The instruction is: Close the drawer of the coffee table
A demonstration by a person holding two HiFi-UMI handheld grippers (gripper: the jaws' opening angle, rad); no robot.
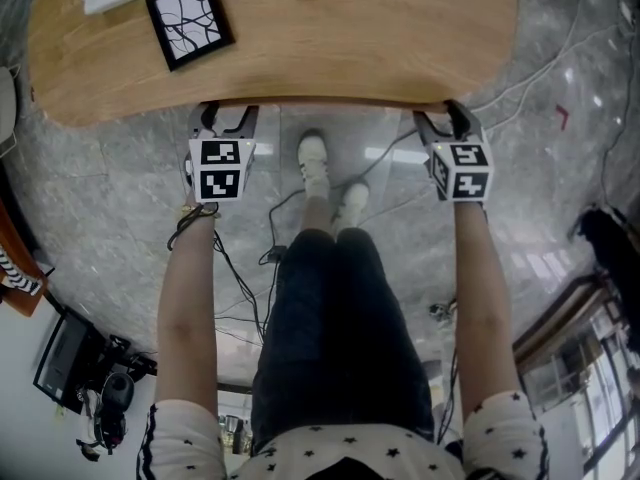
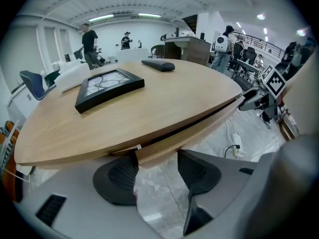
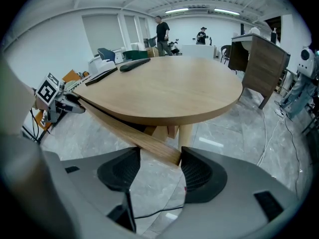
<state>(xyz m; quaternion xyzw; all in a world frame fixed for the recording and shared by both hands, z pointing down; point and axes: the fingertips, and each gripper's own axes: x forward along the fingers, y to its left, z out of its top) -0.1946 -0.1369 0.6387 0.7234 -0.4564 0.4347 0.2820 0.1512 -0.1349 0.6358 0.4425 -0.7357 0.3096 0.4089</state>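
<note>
The left gripper and right gripper hold their jaws apart, each straddling one end of the pale wooden drawer front, a flat plank just beneath the smooth oval wooden coffee table.

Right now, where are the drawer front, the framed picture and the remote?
drawer front (image 2: 190,135), left gripper view, middle of its wooden face.
framed picture (image 2: 109,86), left gripper view, centre of the patterned panel.
remote (image 2: 158,64), left gripper view, middle of its top.
</note>
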